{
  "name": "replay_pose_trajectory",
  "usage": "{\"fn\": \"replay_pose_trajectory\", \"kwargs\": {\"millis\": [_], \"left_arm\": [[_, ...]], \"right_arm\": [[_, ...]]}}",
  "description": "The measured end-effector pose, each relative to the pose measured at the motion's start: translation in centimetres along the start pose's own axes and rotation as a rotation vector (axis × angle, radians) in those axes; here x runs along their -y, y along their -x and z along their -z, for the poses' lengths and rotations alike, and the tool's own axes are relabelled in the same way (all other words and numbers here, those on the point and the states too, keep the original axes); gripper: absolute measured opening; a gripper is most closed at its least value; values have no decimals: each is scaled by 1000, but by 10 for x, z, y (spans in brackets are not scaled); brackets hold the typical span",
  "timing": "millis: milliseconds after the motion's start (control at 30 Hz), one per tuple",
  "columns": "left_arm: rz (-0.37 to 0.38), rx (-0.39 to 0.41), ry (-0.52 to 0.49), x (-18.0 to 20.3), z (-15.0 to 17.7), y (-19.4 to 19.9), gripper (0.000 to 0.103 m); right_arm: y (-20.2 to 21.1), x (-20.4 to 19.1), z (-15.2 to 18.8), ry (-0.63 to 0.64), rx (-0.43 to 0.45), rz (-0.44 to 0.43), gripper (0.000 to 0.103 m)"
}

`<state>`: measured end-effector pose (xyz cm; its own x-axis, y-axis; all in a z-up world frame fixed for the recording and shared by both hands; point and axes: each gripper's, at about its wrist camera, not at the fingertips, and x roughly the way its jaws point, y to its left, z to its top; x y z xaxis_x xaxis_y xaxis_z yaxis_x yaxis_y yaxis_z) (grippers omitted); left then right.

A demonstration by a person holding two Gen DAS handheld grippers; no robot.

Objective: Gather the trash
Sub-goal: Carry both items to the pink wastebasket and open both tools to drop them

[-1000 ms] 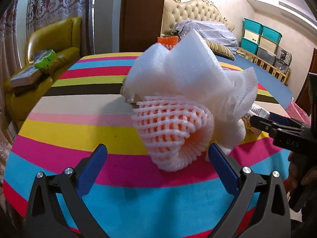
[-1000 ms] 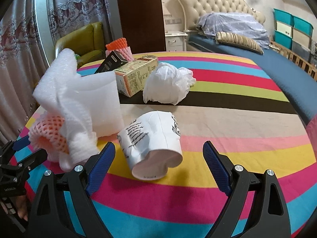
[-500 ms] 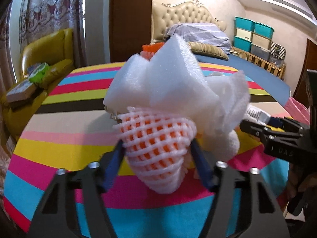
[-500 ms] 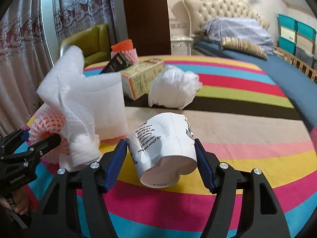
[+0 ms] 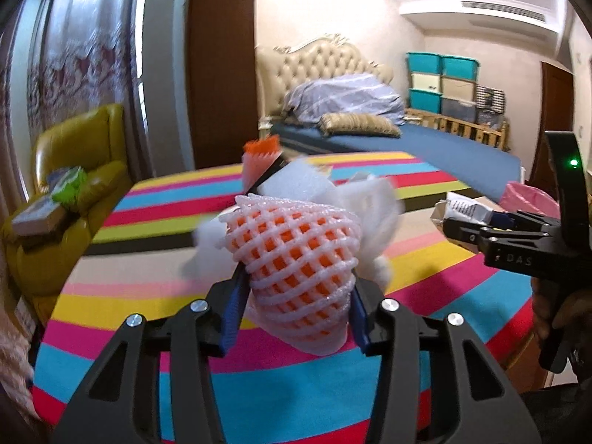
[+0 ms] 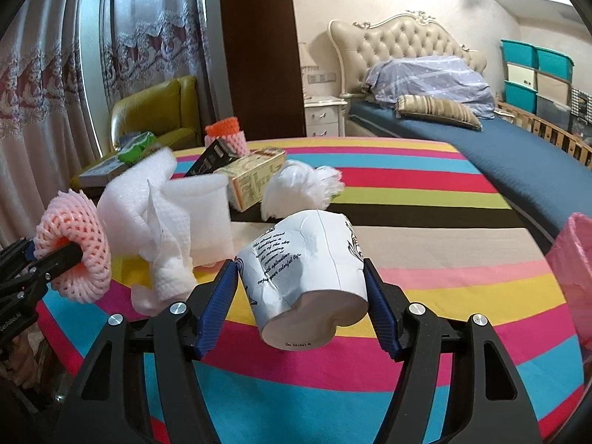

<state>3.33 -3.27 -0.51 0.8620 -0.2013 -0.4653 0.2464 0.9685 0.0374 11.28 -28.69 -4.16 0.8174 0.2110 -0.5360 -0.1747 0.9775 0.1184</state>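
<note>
Left gripper (image 5: 296, 307) jaws are closing on the foam fruit net (image 5: 296, 259), white foam sheet (image 6: 192, 207) trailing along. Right gripper (image 6: 299, 303) jaws are clamping the crushed paper cup (image 6: 303, 270), its axis pointing back toward the camera. The pink bin (image 6: 571, 277) is sitting right of the counter (image 6: 425, 199), nearer the right hand.

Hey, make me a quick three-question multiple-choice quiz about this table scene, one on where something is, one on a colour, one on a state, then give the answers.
1. Where is the cardboard box?
A. on the striped table, behind the white foam sheet
B. on the bed
C. in the right gripper

2. What colour shows through the foam fruit net?
A. green
B. orange
C. black

3. What is the state of the paper cup?
A. upright and full
B. flattened on the table
C. on its side between the right gripper pads

Answers: 1 A, the box sits on the stripes; 2 B, orange fills the mesh gaps; 3 C, the pads squeeze its dented sides.
</note>
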Motion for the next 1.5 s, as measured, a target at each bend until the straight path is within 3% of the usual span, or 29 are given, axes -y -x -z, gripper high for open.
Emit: {"fn": "replay_pose_trajectory", "kwargs": {"millis": [400,1067,1300,1500], "left_arm": [[213,-36,-58,69,-28,-34,46],[463,-30,-228,218,-74,-106,46],[561,-59,-252,283,-99,-140,46],[639,-72,-293,365,-127,-175,46]], "right_arm": [[36,49,-7,-26,76,140,64],[90,194,7,-227,138,409,64],[108,250,11,-279,152,518,64],[124,306,12,-308,157,606,64]]}}
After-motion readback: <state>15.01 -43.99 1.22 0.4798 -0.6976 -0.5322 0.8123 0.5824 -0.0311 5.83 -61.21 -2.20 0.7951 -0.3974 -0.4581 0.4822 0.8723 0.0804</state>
